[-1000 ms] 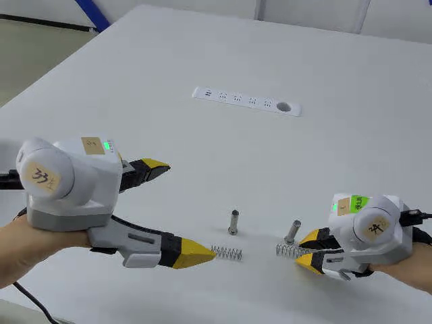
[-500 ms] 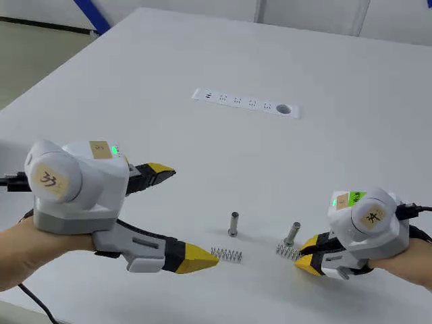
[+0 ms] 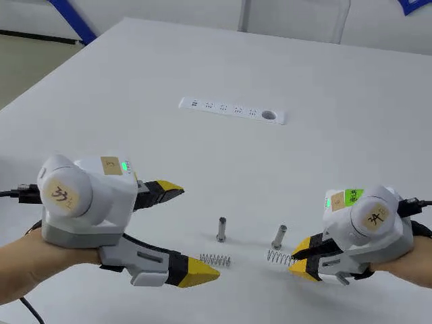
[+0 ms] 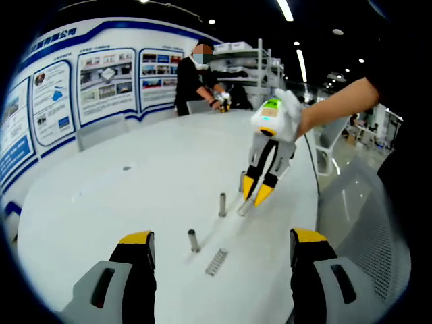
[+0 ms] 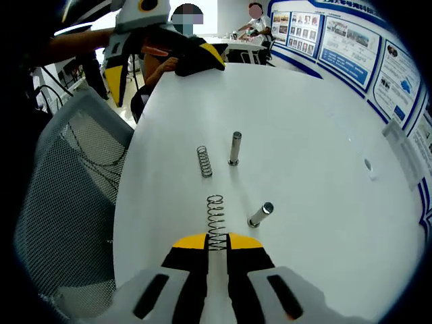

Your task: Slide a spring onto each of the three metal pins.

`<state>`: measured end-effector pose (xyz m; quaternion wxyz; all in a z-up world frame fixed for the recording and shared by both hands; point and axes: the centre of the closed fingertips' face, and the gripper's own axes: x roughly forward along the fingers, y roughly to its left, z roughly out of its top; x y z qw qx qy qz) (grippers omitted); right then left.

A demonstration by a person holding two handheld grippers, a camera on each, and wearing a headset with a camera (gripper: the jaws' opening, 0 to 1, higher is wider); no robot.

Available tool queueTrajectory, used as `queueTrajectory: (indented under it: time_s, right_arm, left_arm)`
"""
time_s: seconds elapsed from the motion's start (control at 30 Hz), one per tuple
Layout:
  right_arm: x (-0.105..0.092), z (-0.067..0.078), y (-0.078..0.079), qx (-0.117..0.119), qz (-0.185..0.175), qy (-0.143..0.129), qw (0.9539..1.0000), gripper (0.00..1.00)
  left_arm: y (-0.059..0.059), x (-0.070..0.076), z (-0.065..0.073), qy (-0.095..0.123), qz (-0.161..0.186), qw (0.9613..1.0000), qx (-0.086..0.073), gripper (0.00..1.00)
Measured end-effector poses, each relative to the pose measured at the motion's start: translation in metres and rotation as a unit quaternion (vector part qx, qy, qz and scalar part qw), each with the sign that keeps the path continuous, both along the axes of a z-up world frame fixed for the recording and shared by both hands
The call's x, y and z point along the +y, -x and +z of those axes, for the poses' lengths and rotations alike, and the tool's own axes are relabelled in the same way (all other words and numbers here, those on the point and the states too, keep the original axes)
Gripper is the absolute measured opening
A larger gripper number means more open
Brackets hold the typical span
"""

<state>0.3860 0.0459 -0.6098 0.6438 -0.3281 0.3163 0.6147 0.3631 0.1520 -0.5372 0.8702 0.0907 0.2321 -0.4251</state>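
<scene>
Spring [image 5: 216, 219] pinched by one end between the pressed-together jaws of the right gripper [image 5: 216, 244], its free coils reaching forward low over the white surface [image 3: 304, 169]. The grip on the tail end appears meant to leave the open mouth of the spring free to be threaded over a pin. Just beside that free end a leaning pin [image 5: 260, 214] tilts with its top toward the gripper, and looks the likeliest target. Farther out stands an upright pin [image 5: 234, 148], with a second spring [image 5: 203, 161] lying flat just beside it, not yet picked up. Across from it the left gripper [image 3: 184, 231] hovers with jaws spread wide and nothing between them, the lower tip just beside the loose spring, seemingly ready to take it. The two grippers face each other with the pins between, so each has its own lane. Bare surface runs wide beyond the pins, a power strip [image 3: 233, 110] lying well apart at the far side. The near edge of the surface is close behind both grippers, a mesh chair [image 5: 74, 169] past it, leaving less room to draw back
</scene>
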Motion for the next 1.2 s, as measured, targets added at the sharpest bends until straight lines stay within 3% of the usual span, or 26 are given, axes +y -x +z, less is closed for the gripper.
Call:
queueTrajectory:
  time_s: [0.17,0.23,0.47,0.8,1.0,1.2]
  right_arm:
    - [0.004,0.027,0.008,-0.024,0.021,-0.009,0.9995,0.11]
    - [0.007,0.037,0.012,-0.030,0.026,-0.016,0.9991,0.11]
    - [0.017,0.054,0.026,-0.047,0.049,-0.025,0.9974,0.11]
    - [0.030,0.064,0.042,-0.050,0.065,-0.038,0.9959,0.11]
    - [0.034,0.064,0.044,-0.054,0.076,-0.037,0.9949,0.11]
    - [0.038,0.066,0.046,-0.055,0.084,-0.040,0.9942,0.11]
  left_arm:
    - [0.001,-0.023,0.000,0.016,-0.031,0.9994,0.005,0.76]
    - [0.003,-0.034,-0.001,0.012,-0.048,0.9988,0.002,0.71]
    - [0.008,-0.058,0.000,0.020,-0.086,0.9961,0.001,0.52]
    - [0.013,-0.066,-0.001,0.013,-0.114,0.9934,-0.001,0.36]
    - [0.016,-0.068,-0.004,0.006,-0.121,0.9926,0.001,0.31]
    - [0.018,-0.071,-0.004,0.010,-0.126,0.9920,0.004,0.20]
